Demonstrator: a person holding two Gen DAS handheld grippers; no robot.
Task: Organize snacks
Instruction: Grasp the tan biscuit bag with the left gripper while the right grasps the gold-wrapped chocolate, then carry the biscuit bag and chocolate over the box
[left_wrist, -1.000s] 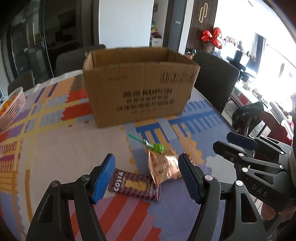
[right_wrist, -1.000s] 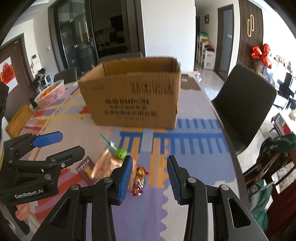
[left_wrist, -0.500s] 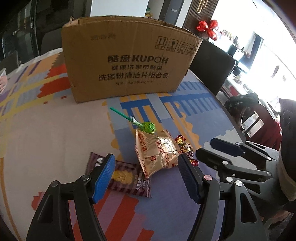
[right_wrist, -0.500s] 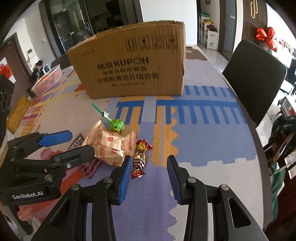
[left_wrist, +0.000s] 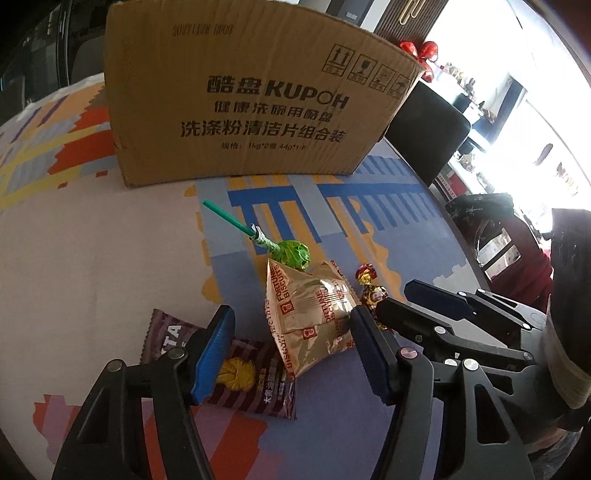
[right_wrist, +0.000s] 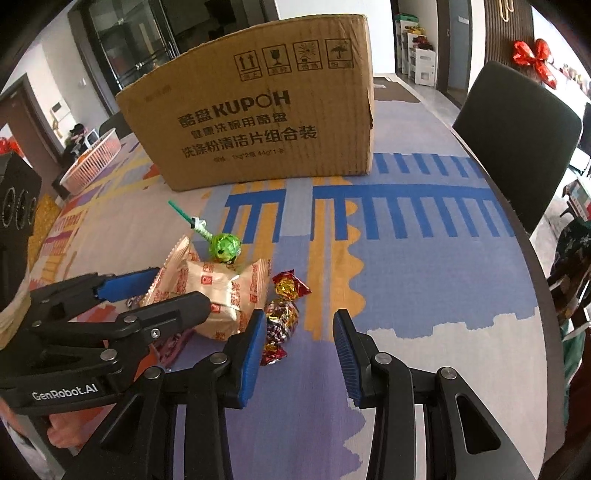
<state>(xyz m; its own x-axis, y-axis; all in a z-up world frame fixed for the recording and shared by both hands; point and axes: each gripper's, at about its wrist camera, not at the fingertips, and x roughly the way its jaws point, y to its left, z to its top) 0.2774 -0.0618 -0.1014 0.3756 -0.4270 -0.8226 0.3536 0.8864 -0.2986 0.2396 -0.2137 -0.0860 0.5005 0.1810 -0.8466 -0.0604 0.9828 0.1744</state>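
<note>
A gold biscuit packet (left_wrist: 310, 317) (right_wrist: 218, 295) lies on the patterned tablecloth (left_wrist: 92, 266). A green lollipop (left_wrist: 291, 254) (right_wrist: 224, 246) lies just behind it. A brown Costa packet (left_wrist: 236, 373) lies to its left, partly under it. Red-gold wrapped candies (left_wrist: 371, 291) (right_wrist: 284, 314) lie to its right. A cardboard box (left_wrist: 251, 103) (right_wrist: 266, 114) stands behind. My left gripper (left_wrist: 291, 354) is open, low, its jaws either side of the gold packet. My right gripper (right_wrist: 299, 350) is open and empty, with the candies at its left finger.
A pink basket (right_wrist: 92, 162) sits at the far left of the table. A dark chair (right_wrist: 517, 147) stands at the table's right edge. The table's rounded edge (right_wrist: 546, 295) runs close on the right. A second dark chair (left_wrist: 428, 133) is behind the box.
Both grippers have moved forward and down toward the snacks. The left gripper's jaws now flank the gold packet; the right gripper has come up beside the candies. The snacks have not moved.
</note>
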